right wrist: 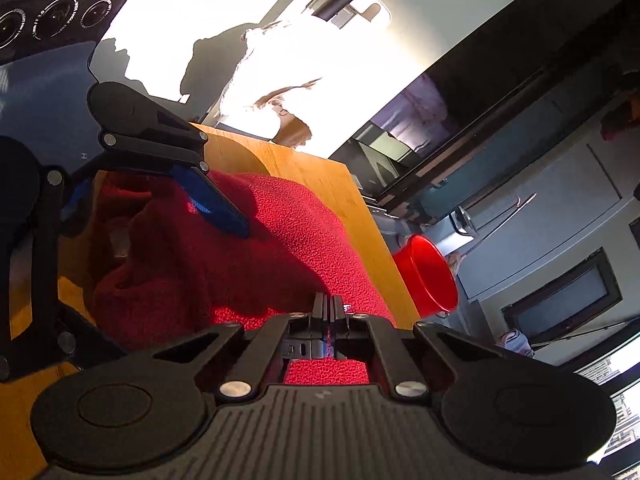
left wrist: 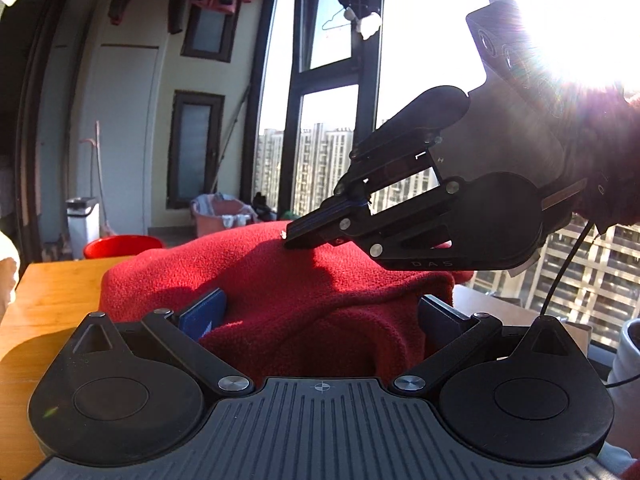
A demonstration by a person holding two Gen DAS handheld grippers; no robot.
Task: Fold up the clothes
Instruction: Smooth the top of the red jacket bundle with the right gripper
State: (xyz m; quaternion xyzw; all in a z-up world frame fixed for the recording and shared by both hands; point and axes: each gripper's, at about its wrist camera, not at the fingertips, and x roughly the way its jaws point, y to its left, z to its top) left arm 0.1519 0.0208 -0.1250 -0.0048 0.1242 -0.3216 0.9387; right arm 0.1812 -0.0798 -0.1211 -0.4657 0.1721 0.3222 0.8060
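A red fleece garment [left wrist: 256, 280] lies bunched on the wooden table [left wrist: 48, 304]. In the left wrist view my left gripper [left wrist: 320, 316] is open wide, and a hump of the fleece sits between its blue-padded fingers [left wrist: 202, 318]. My right gripper [left wrist: 294, 238] comes in from the upper right with its jaws together, their tips pinching the crest of the fleece. In the right wrist view the right gripper [right wrist: 328, 306] is shut at the near edge of the fleece [right wrist: 260, 248]. The left gripper [right wrist: 148, 204] lies over the fleece's far side, one blue pad resting on it.
A red basin [left wrist: 120, 246] stands beyond the table's far edge and shows again as the red basin [right wrist: 432, 276]. A pink laundry basket [left wrist: 218, 216] and a white bin [left wrist: 82, 220] sit on the floor. Tall windows are behind. A white pot [left wrist: 628, 356] stands at the right.
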